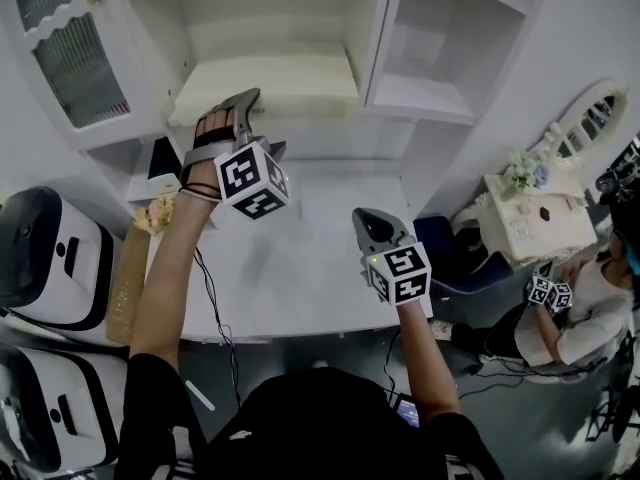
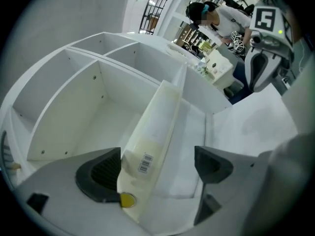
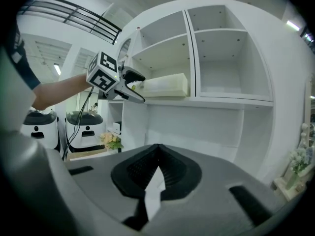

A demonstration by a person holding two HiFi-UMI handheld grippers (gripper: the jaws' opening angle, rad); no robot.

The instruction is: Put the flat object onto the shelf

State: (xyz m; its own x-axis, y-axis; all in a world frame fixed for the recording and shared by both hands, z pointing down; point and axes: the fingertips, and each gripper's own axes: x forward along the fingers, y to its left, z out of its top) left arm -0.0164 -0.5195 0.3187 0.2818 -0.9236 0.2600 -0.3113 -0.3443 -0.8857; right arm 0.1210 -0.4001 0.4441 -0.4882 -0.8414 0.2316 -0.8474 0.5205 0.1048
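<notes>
The flat object is a cream slab-shaped box (image 1: 270, 83) lying flat on the middle shelf (image 1: 400, 93) of the white cabinet. In the left gripper view the box (image 2: 152, 141) shows a barcode label and a yellow dot on its near end. My left gripper (image 1: 265, 120) is open at the box's front left corner. The box end sits between its jaws (image 2: 157, 168), close to the left pad and well apart from the right one. My right gripper (image 1: 362, 218) is shut and empty, low over the white desk (image 1: 310, 268). In the right gripper view its pads (image 3: 147, 173) meet.
Shelf compartments to the right (image 1: 445, 48) hold nothing. A glass cabinet door (image 1: 70, 48) is at upper left. White machines (image 1: 45, 258), a flower bunch (image 1: 155, 216) and a brown board (image 1: 128, 283) stand left of the desk. A seated person (image 1: 590, 313) and a small dresser (image 1: 530, 218) are at right.
</notes>
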